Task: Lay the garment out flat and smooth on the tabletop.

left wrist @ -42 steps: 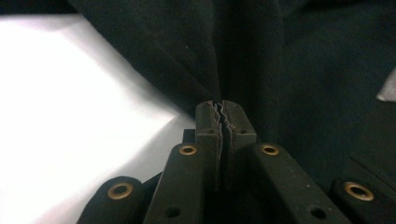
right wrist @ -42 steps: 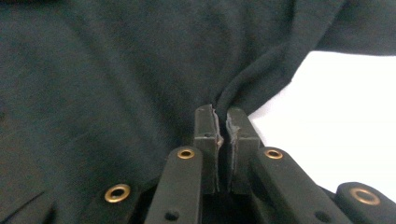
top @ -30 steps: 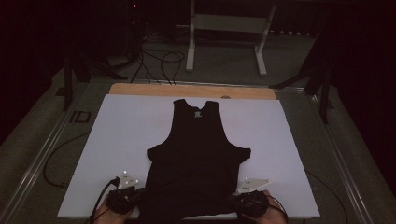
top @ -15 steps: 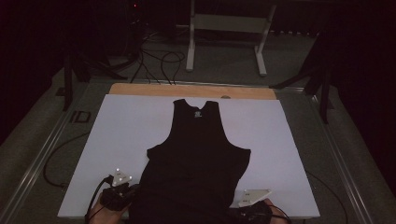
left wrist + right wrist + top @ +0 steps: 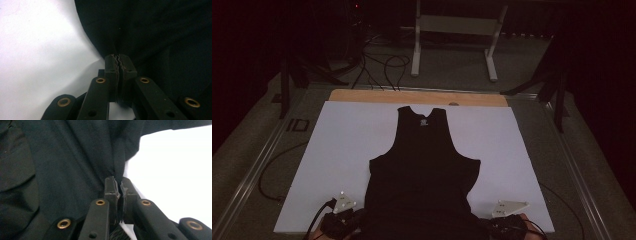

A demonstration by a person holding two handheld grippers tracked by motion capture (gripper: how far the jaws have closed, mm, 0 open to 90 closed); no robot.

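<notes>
Black tank top (image 5: 422,172) now nearer

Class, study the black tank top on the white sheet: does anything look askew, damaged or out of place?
Nothing stands out. The black tank top lies flat and straight on the white sheet, neck away from the person. The left gripper and right gripper each pinch its hem.
</notes>
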